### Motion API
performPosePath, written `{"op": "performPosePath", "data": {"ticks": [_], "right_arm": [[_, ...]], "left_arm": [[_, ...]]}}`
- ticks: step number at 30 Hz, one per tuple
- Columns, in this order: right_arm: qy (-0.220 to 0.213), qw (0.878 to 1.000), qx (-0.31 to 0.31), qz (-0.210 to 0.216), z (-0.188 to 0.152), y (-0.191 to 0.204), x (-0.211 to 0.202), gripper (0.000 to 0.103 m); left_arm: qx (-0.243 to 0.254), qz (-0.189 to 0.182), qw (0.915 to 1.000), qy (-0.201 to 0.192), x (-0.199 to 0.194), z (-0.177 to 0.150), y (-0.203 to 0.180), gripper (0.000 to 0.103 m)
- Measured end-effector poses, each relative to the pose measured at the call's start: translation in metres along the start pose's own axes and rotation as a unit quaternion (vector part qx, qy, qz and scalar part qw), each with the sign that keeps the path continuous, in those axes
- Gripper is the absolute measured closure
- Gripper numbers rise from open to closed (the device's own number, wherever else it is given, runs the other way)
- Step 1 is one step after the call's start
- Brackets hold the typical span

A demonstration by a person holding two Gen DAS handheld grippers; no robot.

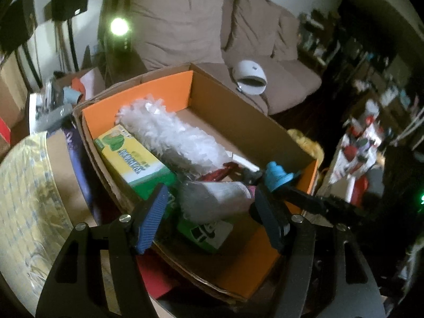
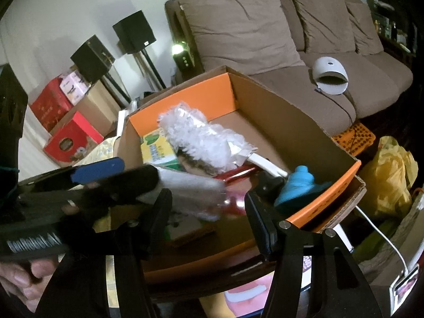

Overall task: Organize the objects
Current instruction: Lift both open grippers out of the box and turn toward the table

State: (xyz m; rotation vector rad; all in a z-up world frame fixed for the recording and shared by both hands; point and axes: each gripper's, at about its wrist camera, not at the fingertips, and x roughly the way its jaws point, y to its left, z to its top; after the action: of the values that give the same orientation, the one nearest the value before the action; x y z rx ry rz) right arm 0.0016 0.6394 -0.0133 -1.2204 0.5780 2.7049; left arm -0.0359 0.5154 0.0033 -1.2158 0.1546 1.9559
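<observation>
A clear spray bottle [image 1: 214, 201] with a white label and a blue trigger head [image 1: 278, 177] hangs tilted over the near end of an open cardboard box [image 1: 225, 100] with orange flaps. My left gripper [image 1: 210, 193] has its blue pads on either side of the bottle's body and holds it. In the right wrist view the bottle [image 2: 196, 193] sticks out of the left gripper's fingers [image 2: 127, 182]. It runs crosswise behind my right gripper [image 2: 208, 198], which stands open. The blue head [image 2: 299, 185] is just past its right finger. A white fluffy duster [image 1: 172, 132] and a green-yellow carton [image 1: 137, 159] lie in the box.
A brown sofa [image 2: 265, 53] with a white round device [image 2: 330, 79] stands behind the box. Speakers on stands [image 2: 132, 31] and red cartons [image 2: 71, 137] are at the left. A yellow bag [image 2: 389, 175] and a white cable [image 2: 379, 238] are at the right. A large tape roll [image 1: 26, 198] sits at the left.
</observation>
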Motion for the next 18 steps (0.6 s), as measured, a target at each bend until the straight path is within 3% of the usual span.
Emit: {"op": "performPosePath", "data": {"ticks": [5, 18], "right_arm": [[-0.010, 1.000, 0.011, -0.001, 0.002, -0.005, -0.007, 0.044], [-0.034, 0.999, 0.038, 0.003, 0.008, -0.013, -0.027, 0.040]], "left_arm": [[-0.028, -0.004, 0.9995, -0.011, -0.013, 0.004, 0.019, 0.036], [-0.045, 0.004, 0.9980, -0.043, -0.059, -0.006, 0.052, 0.032]]}}
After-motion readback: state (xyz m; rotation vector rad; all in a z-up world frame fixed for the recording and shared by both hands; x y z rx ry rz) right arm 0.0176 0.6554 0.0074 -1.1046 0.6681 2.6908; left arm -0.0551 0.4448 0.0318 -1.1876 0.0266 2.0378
